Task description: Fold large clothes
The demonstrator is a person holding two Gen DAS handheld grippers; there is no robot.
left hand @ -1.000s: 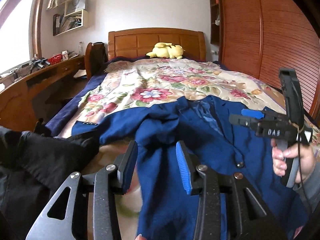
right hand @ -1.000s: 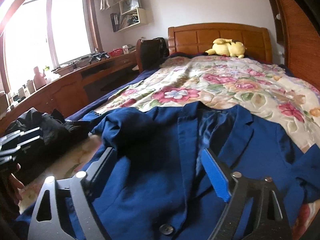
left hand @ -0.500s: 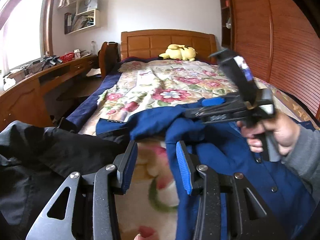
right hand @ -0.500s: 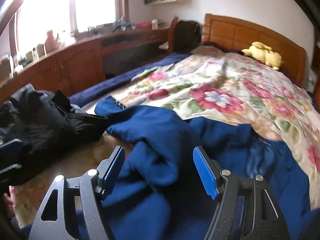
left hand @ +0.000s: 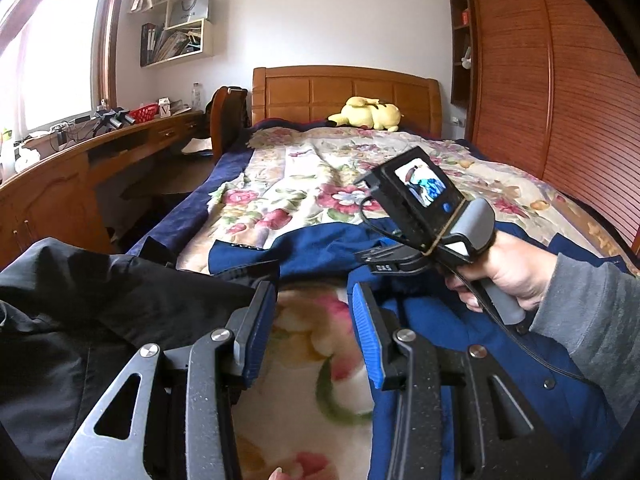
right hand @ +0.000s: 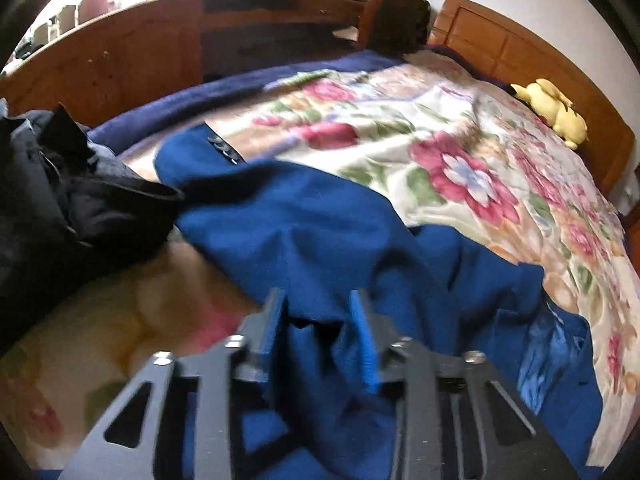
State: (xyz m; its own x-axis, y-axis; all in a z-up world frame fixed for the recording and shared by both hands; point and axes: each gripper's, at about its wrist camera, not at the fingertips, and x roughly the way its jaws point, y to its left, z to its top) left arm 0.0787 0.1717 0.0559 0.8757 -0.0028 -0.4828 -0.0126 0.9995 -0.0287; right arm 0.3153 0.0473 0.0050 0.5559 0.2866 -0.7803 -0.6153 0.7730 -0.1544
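Observation:
A blue jacket (left hand: 460,328) lies spread on the floral bedspread (left hand: 320,176), with one sleeve stretched to the left (right hand: 280,216). My right gripper (right hand: 320,320) has its jaws closed on a bunched fold of the blue jacket near the sleeve. In the left wrist view the right gripper's body (left hand: 424,216) and the hand holding it sit over the jacket. My left gripper (left hand: 314,320) is open and empty, above bare bedspread, its right pad at the jacket's left edge.
A black garment (left hand: 92,312) is heaped at the bed's left near side, also in the right wrist view (right hand: 60,200). A wooden desk (left hand: 80,168) runs along the left, a wardrobe (left hand: 560,80) on the right. A yellow plush toy (left hand: 366,114) lies by the headboard.
My right gripper has swung left and down over the jacket's sleeve area and its jaws have narrowed onto the fabric. The left gripper has shifted slightly left off the jacket.

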